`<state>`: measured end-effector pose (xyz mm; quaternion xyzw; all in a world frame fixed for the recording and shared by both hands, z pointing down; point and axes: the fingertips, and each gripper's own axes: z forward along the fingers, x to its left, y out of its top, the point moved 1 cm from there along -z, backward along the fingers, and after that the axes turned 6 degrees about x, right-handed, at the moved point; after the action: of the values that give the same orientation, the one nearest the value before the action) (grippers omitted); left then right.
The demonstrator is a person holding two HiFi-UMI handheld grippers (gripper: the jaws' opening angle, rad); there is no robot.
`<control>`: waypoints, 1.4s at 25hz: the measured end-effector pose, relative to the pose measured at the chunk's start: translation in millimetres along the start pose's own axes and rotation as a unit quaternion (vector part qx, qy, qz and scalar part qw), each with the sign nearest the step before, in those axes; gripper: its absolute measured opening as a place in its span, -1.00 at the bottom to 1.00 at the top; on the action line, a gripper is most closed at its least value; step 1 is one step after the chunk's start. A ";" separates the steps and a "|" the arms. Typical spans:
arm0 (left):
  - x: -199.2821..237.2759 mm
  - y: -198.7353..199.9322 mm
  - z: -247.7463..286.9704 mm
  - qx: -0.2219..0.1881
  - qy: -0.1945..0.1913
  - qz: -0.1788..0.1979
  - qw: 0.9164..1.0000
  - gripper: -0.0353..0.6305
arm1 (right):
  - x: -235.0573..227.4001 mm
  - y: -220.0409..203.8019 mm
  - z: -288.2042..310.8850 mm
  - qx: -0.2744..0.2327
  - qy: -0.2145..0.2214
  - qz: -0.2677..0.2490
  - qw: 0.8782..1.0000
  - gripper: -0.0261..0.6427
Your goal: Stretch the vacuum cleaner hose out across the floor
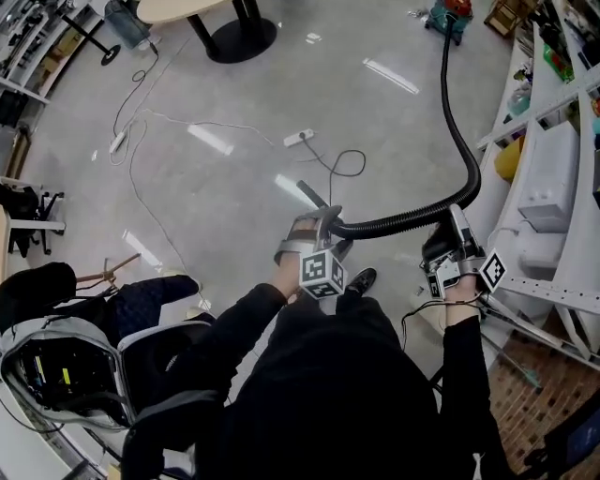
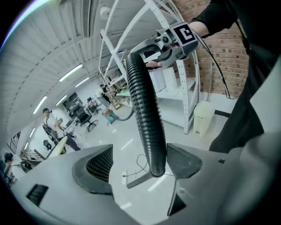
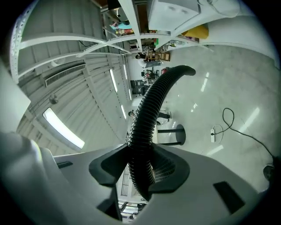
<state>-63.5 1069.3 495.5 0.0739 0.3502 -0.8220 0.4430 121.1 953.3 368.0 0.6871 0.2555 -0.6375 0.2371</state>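
The black ribbed hose (image 1: pixel 461 141) runs from the vacuum cleaner (image 1: pixel 450 17) at the far right of the floor down to my right gripper (image 1: pixel 457 225). From there it bends left to my left gripper (image 1: pixel 323 220). A grey rigid end piece (image 1: pixel 314 195) sticks out past the left gripper. In the right gripper view both pads of the right gripper (image 3: pixel 140 169) press on the hose (image 3: pixel 147 118). The left gripper (image 2: pixel 138 165) stands wide open around the hose (image 2: pixel 147 118), which leans on one pad with a clear gap to the other.
White shelving (image 1: pixel 553 187) lines the right side, close to my right hand. A power strip (image 1: pixel 298 138) with loose cables lies on the floor ahead. A round table base (image 1: pixel 242 39) stands at the back, and an office chair (image 1: pixel 66 375) at the lower left.
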 end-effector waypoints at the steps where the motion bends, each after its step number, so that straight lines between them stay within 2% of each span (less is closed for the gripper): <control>1: 2.4 -13.0 1.6 -0.004 0.000 0.001 1.000 0.23 | 1.8 -4.7 1.2 -0.004 0.001 0.004 1.000 -0.43; 3: 6.4 -31.8 6.7 -0.010 0.001 0.000 1.000 0.23 | 3.8 -16.9 1.6 -0.018 0.004 0.008 1.000 -0.43; 4: 10.3 -39.9 8.6 -0.012 0.001 -0.015 1.000 0.23 | 4.7 -23.5 0.9 -0.026 0.005 0.008 1.000 -0.43; 5: 15.9 -48.7 9.9 -0.012 0.000 -0.049 0.999 0.23 | 5.8 -28.6 -1.1 -0.034 0.007 0.005 0.999 -0.43; 6: 22.3 -59.0 10.4 -0.009 -0.005 -0.106 0.994 0.23 | 7.7 -31.2 -4.4 -0.041 0.009 0.000 0.999 -0.43; 7: 27.3 -71.8 10.0 -0.004 -0.012 -0.175 0.984 0.23 | 10.4 -31.7 -8.8 -0.050 0.013 -0.004 0.999 -0.43; 8: 29.0 -87.4 9.0 0.002 -0.024 -0.248 0.968 0.23 | 13.0 -30.6 -14.0 -0.060 0.019 -0.005 0.998 -0.43; 9: 26.2 -104.7 7.5 0.007 -0.045 -0.320 0.946 0.23 | 15.0 -29.3 -19.5 -0.070 0.027 -0.004 0.997 -0.43; 10: 19.2 -121.8 5.1 0.008 -0.079 -0.396 0.915 0.23 | 16.5 -29.4 -24.3 -0.078 0.036 -0.001 0.996 -0.43; 11: 9.4 -135.8 1.3 -0.001 -0.127 -0.479 0.869 0.23 | 17.9 -31.2 -27.9 -0.085 0.042 0.003 0.995 -0.43; 12: -1.1 -144.0 -4.2 -0.019 -0.180 -0.565 0.805 0.23 | 18.6 -33.7 -31.5 -0.087 0.047 0.006 0.995 -0.43; 13: -11.0 -145.1 -11.1 -0.044 -0.229 -0.644 0.729 0.23 | 17.9 -35.0 -36.4 -0.086 0.051 0.008 0.995 -0.43; 14: -20.8 -138.9 -18.3 -0.070 -0.268 -0.704 0.654 0.23 | 16.2 -34.7 -42.9 -0.083 0.053 0.009 0.995 -0.43; 15: -31.8 -126.7 -24.4 -0.092 -0.298 -0.743 0.592 0.23 | 14.1 -32.6 -50.7 -0.079 0.055 0.010 0.995 -0.43; 16: -45.2 -110.1 -28.7 -0.107 -0.320 -0.766 0.547 0.23 | 11.4 -28.6 -60.0 -0.074 0.056 0.011 0.996 -0.43; 17: -61.0 -91.0 -31.1 -0.115 -0.339 -0.780 0.514 0.23 | 8.0 -23.0 -70.8 -0.069 0.058 0.012 0.996 -0.43; 19: -97.1 -52.6 -31.0 -0.123 -0.365 -0.800 0.461 0.23 | 1.4 -10.4 -93.4 -0.058 0.065 0.015 0.996 -0.43; 22: -153.7 -10.7 -23.9 -0.122 -0.375 -0.827 0.401 0.23 | -10.0 5.0 -125.3 -0.040 0.082 0.031 0.995 -0.43; 25: -191.2 16.9 -13.9 -0.137 -0.357 -0.861 0.335 0.23 | -18.7 25.0 -157.3 -0.032 0.095 0.048 0.994 -0.43; 26: -194.7 25.8 -9.3 -0.150 -0.348 -0.869 0.318 0.23 | -20.6 33.5 -167.0 -0.030 0.097 0.051 0.994 -0.43; 27: -197.9 32.8 -3.6 -0.161 -0.339 -0.875 0.306 0.23 | -22.7 40.7 -176.5 -0.027 0.097 0.052 0.994 -0.43; 30: -222.2 41.9 20.4 -0.164 -0.308 -0.890 0.294 0.23 | -31.3 50.0 -208.3 -0.020 0.093 0.054 0.994 -0.43; 31: -229.2 42.0 29.3 -0.171 -0.299 -0.895 0.282 0.23 | -34.7 50.9 -217.7 -0.020 0.093 0.053 0.994 -0.43; 33: -230.9 44.7 41.9 -0.201 -0.286 -0.903 0.249 0.23 | -43.9 51.4 -231.2 -0.017 0.093 0.054 0.994 -0.44; 34: -227.8 49.8 44.9 -0.213 -0.286 -0.904 0.237 0.23 | -49.3 52.4 -236.7 -0.016 0.095 0.055 0.994 -0.44; 35: -226.2 54.2 48.4 -0.220 -0.288 -0.903 0.232 0.23 | -55.2 54.5 -242.1 -0.019 0.096 0.056 0.994 -0.44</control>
<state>122.8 1171.6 601.4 -0.6329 0.2010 -0.5348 -0.5226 336.4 1067.1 441.1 0.7537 0.2501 -0.5492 0.2603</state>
